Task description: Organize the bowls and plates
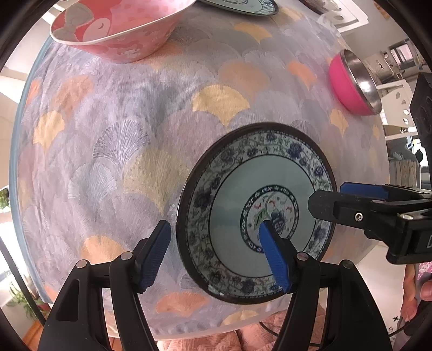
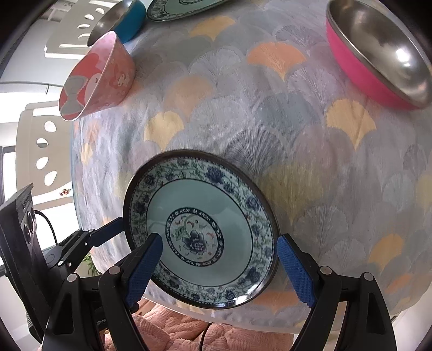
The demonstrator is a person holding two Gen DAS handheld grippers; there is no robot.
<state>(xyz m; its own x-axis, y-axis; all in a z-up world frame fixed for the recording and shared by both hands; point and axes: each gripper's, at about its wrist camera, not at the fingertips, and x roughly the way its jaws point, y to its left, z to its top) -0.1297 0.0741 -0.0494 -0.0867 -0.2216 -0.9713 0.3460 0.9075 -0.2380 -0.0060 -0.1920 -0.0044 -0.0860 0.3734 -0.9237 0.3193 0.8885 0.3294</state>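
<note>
A blue-and-white floral plate lies near the table's front edge. My left gripper is open and straddles its left rim, one finger outside, one over the plate's middle. My right gripper is open and straddles the plate's right rim; it shows from the side in the left wrist view. A pink cartoon bowl stands at the far left. A pink steel-lined bowl stands at the far right. A second floral plate lies at the back.
A blue steel-lined bowl stands at the back left. The table carries a fan-patterned cloth. A pink quilted fabric lies below the front edge. White chairs stand beyond the table.
</note>
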